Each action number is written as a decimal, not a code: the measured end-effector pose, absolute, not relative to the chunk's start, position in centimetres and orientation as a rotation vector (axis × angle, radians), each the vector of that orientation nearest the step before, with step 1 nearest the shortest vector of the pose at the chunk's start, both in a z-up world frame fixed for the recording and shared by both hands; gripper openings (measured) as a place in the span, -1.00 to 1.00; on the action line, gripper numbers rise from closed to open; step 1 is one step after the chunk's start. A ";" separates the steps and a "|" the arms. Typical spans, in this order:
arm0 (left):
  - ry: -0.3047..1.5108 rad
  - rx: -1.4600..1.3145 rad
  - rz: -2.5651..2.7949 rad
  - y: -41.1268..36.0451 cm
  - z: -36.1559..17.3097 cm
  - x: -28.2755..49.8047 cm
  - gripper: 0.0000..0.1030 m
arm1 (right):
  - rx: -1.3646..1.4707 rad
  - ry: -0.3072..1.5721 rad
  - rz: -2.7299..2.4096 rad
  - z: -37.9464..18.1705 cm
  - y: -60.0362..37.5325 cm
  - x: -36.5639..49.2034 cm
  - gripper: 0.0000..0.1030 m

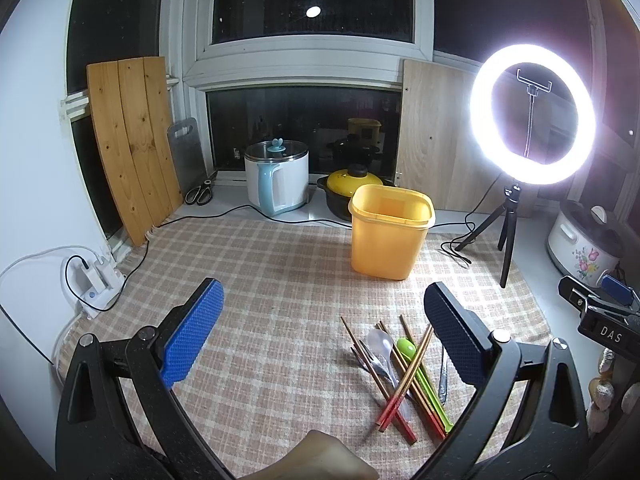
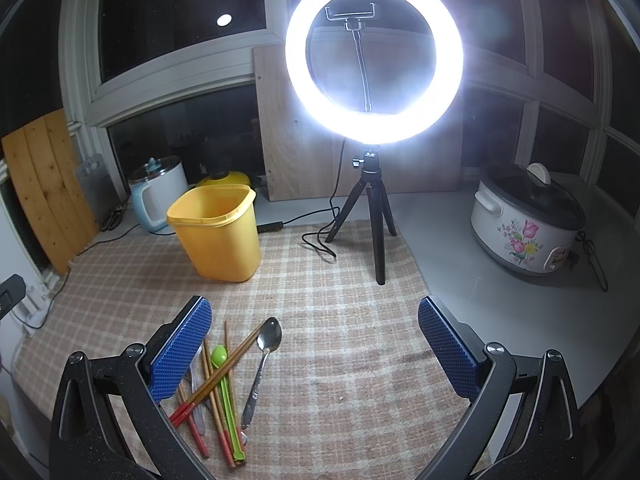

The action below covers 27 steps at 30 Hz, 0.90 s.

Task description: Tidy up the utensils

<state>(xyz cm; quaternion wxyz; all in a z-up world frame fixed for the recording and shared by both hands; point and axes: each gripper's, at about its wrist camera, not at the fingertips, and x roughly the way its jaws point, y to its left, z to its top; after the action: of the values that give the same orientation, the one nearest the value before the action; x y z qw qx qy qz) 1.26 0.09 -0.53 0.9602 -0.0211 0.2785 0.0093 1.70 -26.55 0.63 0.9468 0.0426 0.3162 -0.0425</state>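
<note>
Both claws, left claw and right claw, are gaping wide, holding nothing; the utensil pile is lying lengthwise between them.

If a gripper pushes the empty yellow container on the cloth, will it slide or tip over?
The yellow container is tall, looks like thin plastic and appears empty, so it is probably light. A push near its rim would likely tip it. The checked cloth under it may grip or wrinkle, so a low push might drag rather than slide smoothly.

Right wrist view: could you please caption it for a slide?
Open right gripper above the utensil pile on the checked cloth, yellow container behind.
</note>
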 end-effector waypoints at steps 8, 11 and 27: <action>0.564 -0.041 0.019 0.1 -0.6 1.2 0.98 | 0.089 0.653 -0.090 0.4 -26.6 2.1 0.99; 0.563 -0.042 0.019 0.1 -0.6 1.2 0.98 | 0.091 0.657 -0.090 0.3 -26.7 2.3 0.99; 0.577 -0.043 0.018 -0.4 -0.4 1.5 0.98 | 0.090 0.679 -0.091 -0.5 -26.9 3.0 0.99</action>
<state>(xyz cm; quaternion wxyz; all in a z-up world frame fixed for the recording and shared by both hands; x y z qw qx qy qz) 1.54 -0.43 -0.37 0.9584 -0.0213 0.2846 0.0090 2.99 -26.93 -0.54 0.9408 0.0440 0.3330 -0.0447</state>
